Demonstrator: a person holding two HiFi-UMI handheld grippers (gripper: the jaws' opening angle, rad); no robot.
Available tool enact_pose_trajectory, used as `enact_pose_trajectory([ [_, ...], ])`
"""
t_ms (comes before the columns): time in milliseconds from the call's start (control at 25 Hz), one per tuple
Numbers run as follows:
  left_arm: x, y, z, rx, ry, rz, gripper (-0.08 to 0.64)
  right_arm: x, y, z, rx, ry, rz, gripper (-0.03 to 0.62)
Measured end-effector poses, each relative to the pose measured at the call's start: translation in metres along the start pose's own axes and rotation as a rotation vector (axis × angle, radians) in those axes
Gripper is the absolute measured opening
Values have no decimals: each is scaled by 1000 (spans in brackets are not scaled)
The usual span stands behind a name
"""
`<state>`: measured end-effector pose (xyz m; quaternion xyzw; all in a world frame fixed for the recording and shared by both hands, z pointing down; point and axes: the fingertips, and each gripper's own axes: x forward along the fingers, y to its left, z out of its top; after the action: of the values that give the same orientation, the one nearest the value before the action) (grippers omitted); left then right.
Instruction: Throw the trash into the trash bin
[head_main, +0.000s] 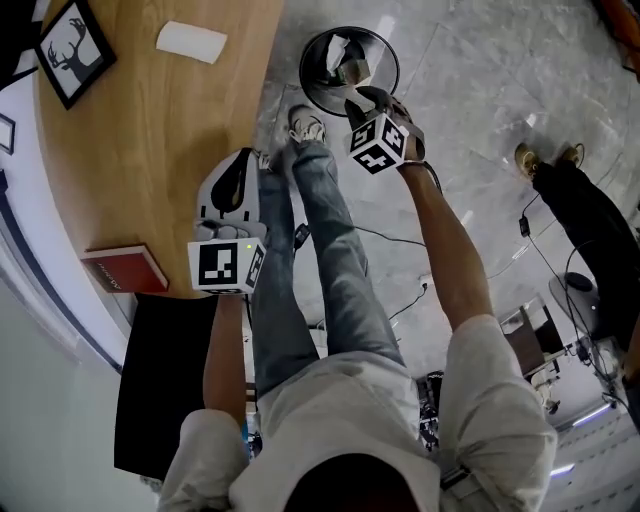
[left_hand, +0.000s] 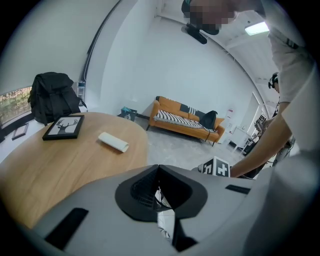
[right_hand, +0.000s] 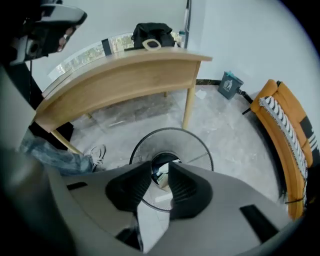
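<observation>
Office lounge: sofa (left_hand: 187, 121), wooden table (left_hand: 62, 161)

Illumination: bright, even, diffuse indoor light; shadows are soft and faint. The ceiling light panel (left_hand: 257, 28), upper right of the left gripper view, is overexposed. The polished floor (head_main: 480, 100) carries a mild sheen. Both gripper views show strong wide-angle distortion, with dark vignetted corners and the table (right_hand: 125, 70) edge bowed. The near bodies of the left gripper (left_hand: 159, 169) and right gripper (right_hand: 160, 167) are soft-focused.
</observation>
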<state>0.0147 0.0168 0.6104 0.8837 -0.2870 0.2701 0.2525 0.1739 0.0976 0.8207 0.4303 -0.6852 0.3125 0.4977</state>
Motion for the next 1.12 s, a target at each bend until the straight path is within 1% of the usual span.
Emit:
enact_pose_trajectory([
  [80, -4, 2, 10, -2, -18, 11, 18, -20, -3, 16, 35, -58, -36, 78],
  [160, -10, 4, 20, -2, -35, 23, 18, -42, -1, 32, 68, -112, -56, 57],
  [280, -21, 6, 34, -3, -57, 40, 18, -77, 10, 51, 106, -179, -60, 43],
  [560, -47, 22, 64, -35, -121, 102, 17, -147, 33, 97, 202, -304, -33, 35],
  [640, -54, 28, 67, -48, -137, 122, 18, -160, 36, 112, 200, -338, -31, 35],
  [760, -63, 36, 67, -65, -158, 155, 18, -170, 41, 134, 159, -381, -20, 35],
  [960, -84, 53, 59, -84, -164, 204, 18, -171, 60, 173, 118, -411, 31, 35],
  [1120, -102, 73, 50, -117, -165, 254, 18, -162, 79, 202, 76, -426, 71, 35],
])
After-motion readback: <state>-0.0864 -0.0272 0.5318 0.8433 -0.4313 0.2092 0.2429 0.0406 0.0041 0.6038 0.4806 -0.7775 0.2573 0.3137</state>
